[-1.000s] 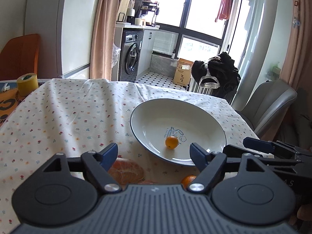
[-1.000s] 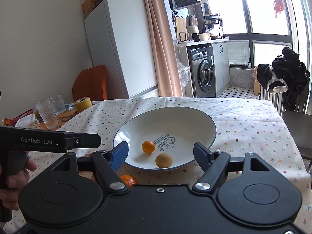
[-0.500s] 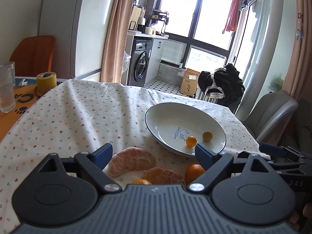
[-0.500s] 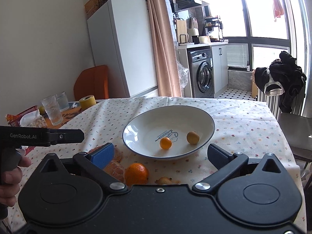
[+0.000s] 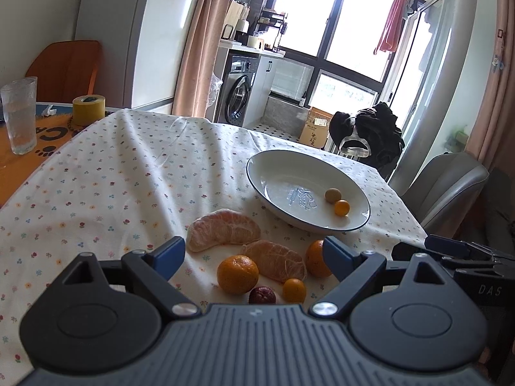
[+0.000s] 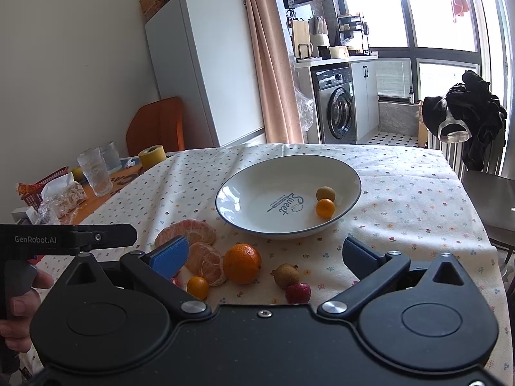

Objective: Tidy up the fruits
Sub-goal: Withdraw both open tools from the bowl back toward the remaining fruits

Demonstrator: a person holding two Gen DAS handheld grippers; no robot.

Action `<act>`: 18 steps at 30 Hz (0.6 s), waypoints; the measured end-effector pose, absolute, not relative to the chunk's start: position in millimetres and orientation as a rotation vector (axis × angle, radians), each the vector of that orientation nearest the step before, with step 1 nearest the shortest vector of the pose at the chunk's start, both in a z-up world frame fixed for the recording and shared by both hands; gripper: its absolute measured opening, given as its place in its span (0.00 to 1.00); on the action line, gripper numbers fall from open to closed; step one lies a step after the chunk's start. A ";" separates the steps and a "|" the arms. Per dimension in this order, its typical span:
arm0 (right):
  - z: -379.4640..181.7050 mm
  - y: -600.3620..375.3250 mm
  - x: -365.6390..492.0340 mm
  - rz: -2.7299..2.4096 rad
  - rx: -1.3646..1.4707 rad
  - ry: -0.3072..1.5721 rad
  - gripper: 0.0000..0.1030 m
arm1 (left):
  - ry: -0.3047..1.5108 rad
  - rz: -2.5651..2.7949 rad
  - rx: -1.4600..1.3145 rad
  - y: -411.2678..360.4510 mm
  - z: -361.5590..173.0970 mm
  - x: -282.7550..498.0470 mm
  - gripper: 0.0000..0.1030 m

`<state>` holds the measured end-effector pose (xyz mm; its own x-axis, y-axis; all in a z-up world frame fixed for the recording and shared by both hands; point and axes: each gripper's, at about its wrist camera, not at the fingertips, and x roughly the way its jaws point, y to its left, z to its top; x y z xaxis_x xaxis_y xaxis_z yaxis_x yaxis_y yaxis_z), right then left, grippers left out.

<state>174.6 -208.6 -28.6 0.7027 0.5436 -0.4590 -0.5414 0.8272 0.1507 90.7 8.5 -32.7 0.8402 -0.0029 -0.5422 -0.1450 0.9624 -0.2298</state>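
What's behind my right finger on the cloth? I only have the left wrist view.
Observer: A brownish round fruit and a red fruit lie side by side on the tablecloth, on the near side of the bowl.
Operator: Right gripper state? I only see its side.
Observer: The right gripper is open, with nothing between its fingers.
Operator: The bowl print is just glare here.
Observer: In the right wrist view it reads "Sweet".
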 end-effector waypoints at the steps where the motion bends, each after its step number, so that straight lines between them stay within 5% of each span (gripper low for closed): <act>1: -29.4 -208.8 174.0 0.603 0.008 0.517 1.00 | 0.576 0.076 -0.267 8.8 -34.8 89.6 0.88; 18: -42.2 -215.3 170.5 0.567 0.020 0.566 1.00 | 0.643 0.023 -0.280 6.5 -54.2 83.2 0.88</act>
<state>170.5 -215.3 -42.2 0.6960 0.5138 -0.5017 -0.5032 0.8473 0.1696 83.2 6.5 -54.2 0.8015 -0.0651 -0.5945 -0.1074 0.9622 -0.2501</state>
